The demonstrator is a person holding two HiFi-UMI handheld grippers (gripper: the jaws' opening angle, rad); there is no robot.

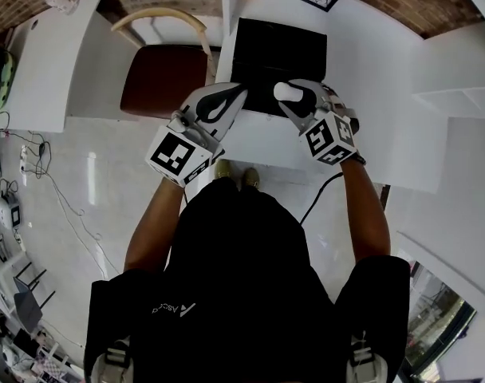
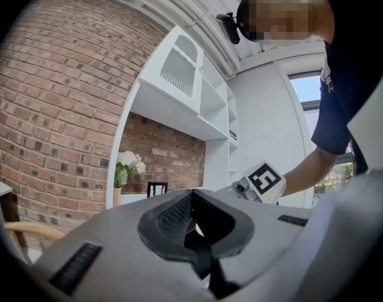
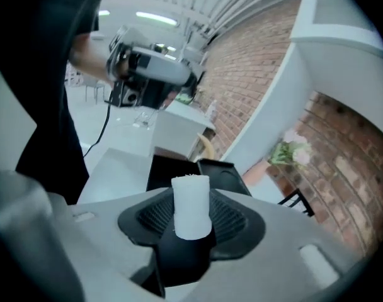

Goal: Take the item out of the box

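The fingers [image 3: 286,244] of the right gripper [image 3: 191,225] pinch a white cylinder [image 3: 191,203] between their ribbed pads, one end standing proud of them. The black box [image 3: 179,168] lies open beyond and below the fingertips. The cylinder looks light, stiff and smooth, perhaps waxy, so a mid-body hold with modest pressure should suit it. The left gripper [image 2: 196,222] has its fingers spread on nothing. Only the right gripper view shows the pad contact. Only the head view shows both grippers over the box's near edge.
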